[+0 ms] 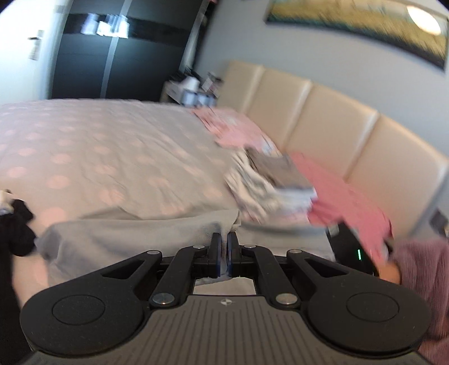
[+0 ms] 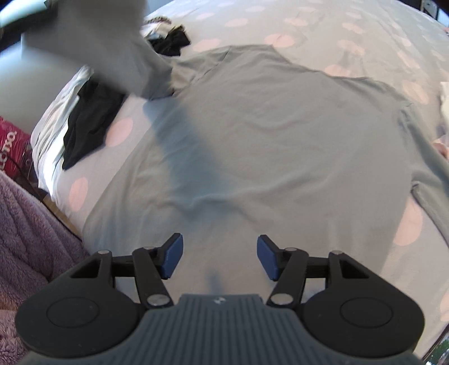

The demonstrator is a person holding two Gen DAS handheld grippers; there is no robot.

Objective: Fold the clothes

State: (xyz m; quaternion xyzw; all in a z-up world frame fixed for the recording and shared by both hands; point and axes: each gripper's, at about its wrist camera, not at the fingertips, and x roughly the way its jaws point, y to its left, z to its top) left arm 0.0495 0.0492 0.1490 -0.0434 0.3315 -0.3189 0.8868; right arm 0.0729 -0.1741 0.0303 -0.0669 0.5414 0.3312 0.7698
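Spotted bedding (image 2: 322, 25) fills both views, and one grey shirt (image 2: 252, 126) lies spread across the middle of the right wrist frame. My left gripper (image 1: 224, 247) is pinched tight on its fabric, one sleeve lifted at upper left. My right gripper (image 2: 220, 258) hangs with fingers apart, empty, over the hem. Risk as I see it: the thin pinch slipping, or the lift dragging the body into wrinkles. I count one folded stack (image 1: 275, 179), two dark garments (image 2: 89, 120).

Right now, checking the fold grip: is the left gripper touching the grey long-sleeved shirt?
Touching. The left wrist view shows the left gripper shut on a pinch of the grey shirt, fabric between its blue pads.
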